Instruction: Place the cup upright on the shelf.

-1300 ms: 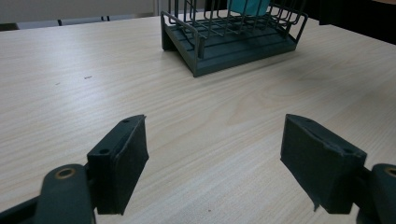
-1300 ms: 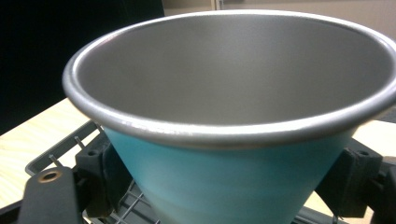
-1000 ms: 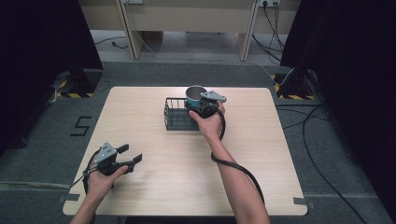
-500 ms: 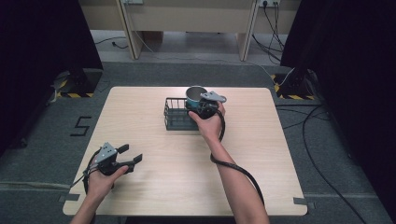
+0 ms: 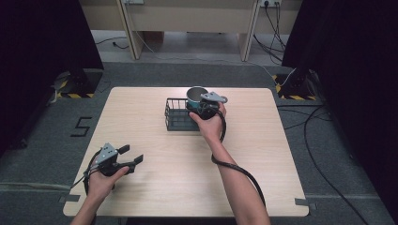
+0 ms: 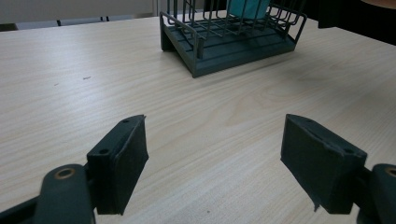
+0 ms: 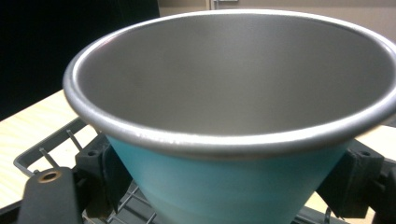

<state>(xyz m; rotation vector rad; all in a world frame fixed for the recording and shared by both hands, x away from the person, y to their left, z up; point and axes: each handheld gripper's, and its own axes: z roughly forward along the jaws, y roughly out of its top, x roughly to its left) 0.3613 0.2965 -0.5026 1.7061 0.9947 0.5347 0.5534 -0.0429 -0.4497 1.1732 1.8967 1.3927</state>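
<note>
Pretty much nothing has moved since the earlier frames — your right hand sits in the same spot over the rack and the cup hasn't budged, and your left hand is parked where it was.

So where things stand: your right gripper (image 5: 201,106) is clamped on the teal cone-shaped metal cup with the bare steel inside (image 5: 196,96). In the right gripper view the two black jaws sit on either side of the teal wall (image 7: 219,186), low on the cup where it narrows, with the steel rim flaring above them. Looks like an actual grip, pads against the sides, not just hovering around it.

The cup is upright, mouth facing up, at the right end of the dark wire dish rack with the solid tray base (image 5: 178,115), which sits toward the far edge of the light wooden tabletop (image 5: 155,187), roughly mid-width. From the high view I can't tell if the cup's base is touching the rack floor or hanging just above it.

The bit that matters for what comes next: the cup's long axis is vertical and your right gripper comes at it from the near side, jaws level across it. So any set-down or lift is a straight up-and-down thing, I'd say — tilt it and the wide rim could catch the wires.

Your left gripper (image 5: 132,155) is near the tabletop's near-left corner, jaws spread wide with nothing between them, well apart from the rack. Right hand's clearly the one on the job.
</note>
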